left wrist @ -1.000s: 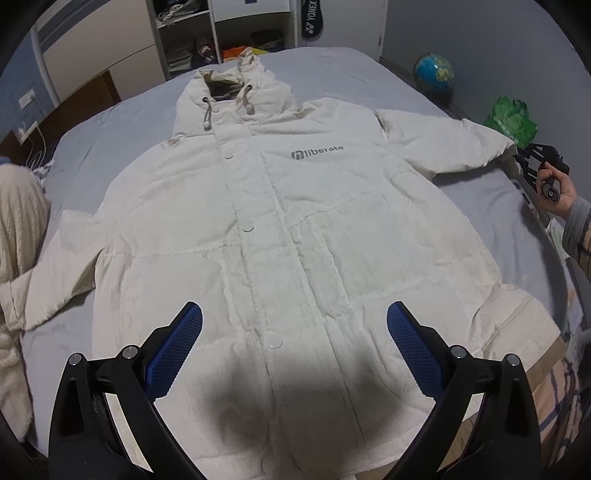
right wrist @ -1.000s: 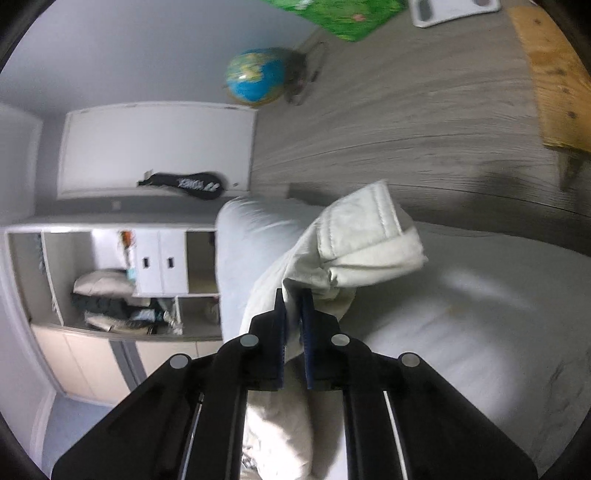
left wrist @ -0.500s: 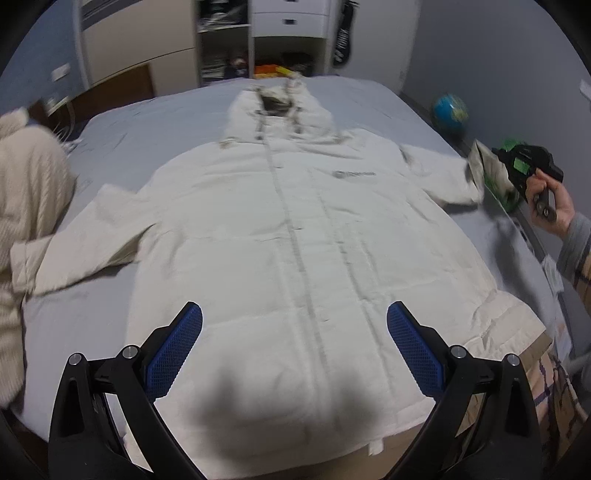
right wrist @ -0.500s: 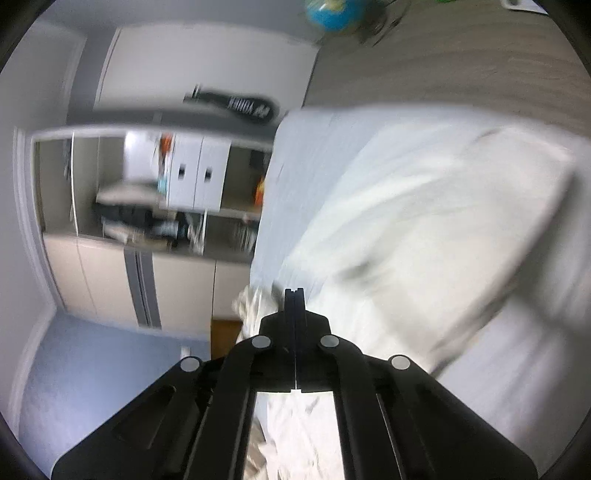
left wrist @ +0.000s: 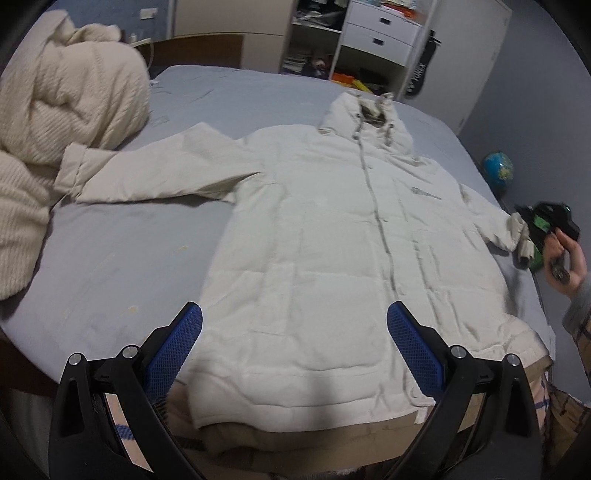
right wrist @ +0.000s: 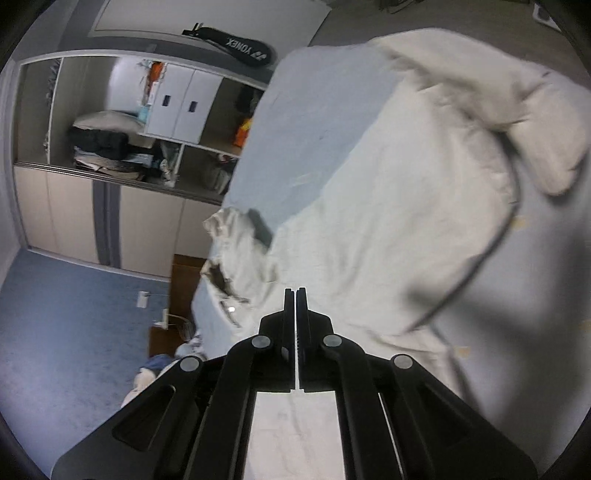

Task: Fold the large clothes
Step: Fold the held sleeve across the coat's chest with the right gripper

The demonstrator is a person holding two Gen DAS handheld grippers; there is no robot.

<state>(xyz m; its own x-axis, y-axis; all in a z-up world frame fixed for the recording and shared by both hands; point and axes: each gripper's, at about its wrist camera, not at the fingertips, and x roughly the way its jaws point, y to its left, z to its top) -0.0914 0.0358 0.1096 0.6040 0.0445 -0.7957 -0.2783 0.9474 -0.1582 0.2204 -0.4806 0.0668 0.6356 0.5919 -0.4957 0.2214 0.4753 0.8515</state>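
A cream hooded coat (left wrist: 332, 258) lies front-up, spread flat on the grey bed (left wrist: 122, 251), hood toward the shelves (left wrist: 369, 33), its hem at the near edge. The left tool (left wrist: 294, 345) hovers above the hem with its blue pads (left wrist: 173, 350) wide apart, holding nothing. The right tool (right wrist: 295, 306) has its jaws pressed together on the coat's right sleeve cuff (left wrist: 519, 236), lifted at the bed's right side. A knitted blanket (left wrist: 55, 110) is heaped at the left.

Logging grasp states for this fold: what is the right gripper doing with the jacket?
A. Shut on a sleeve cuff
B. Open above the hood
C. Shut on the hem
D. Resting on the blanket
A: in the left wrist view the right gripper is shut on the sleeve cuff of the jacket.
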